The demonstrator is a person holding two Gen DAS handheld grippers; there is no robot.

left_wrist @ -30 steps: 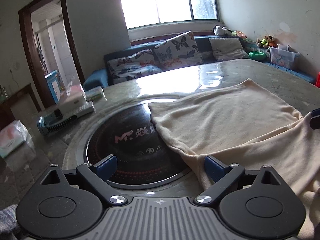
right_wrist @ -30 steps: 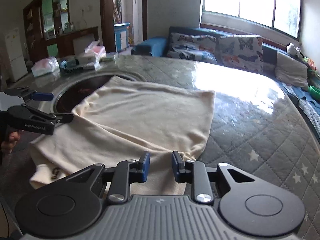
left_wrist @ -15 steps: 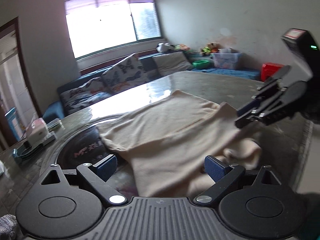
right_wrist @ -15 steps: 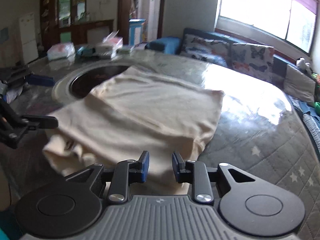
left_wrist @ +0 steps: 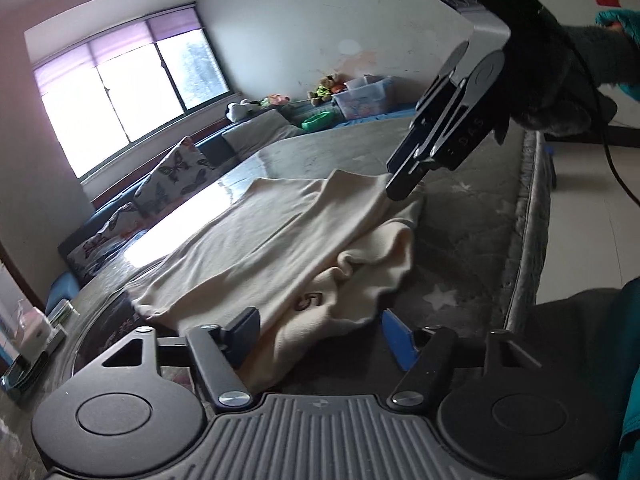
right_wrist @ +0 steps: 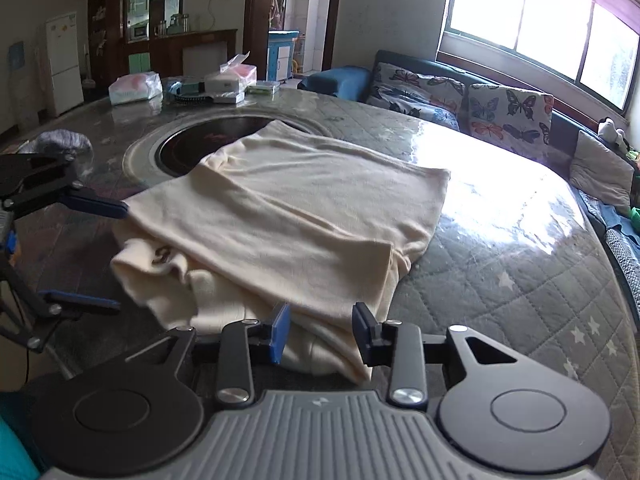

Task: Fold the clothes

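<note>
A cream garment [right_wrist: 288, 216] lies partly folded on the round table, one side laid over the other, a brown print showing at its bunched near-left corner [right_wrist: 162, 256]. It also shows in the left wrist view [left_wrist: 288, 248]. My left gripper [left_wrist: 320, 334] is open, its jaws on either side of the bunched near edge; it also shows in the right wrist view [right_wrist: 98, 254]. My right gripper [right_wrist: 320, 334] is open just above the garment's near right corner; it also shows in the left wrist view [left_wrist: 404, 184], at the far corner.
The table has a quilted grey cover [right_wrist: 520, 280] and a dark inset disc [right_wrist: 192, 144] under the garment's far-left part. Tissue packs and boxes [right_wrist: 224, 84] sit at the far-left edge. A sofa with butterfly cushions [right_wrist: 460, 100] runs behind.
My right gripper has opened and let go of the garment's edge, which now lies folded over. My left gripper has swung round to the garment's near-left bunched corner, still open.
</note>
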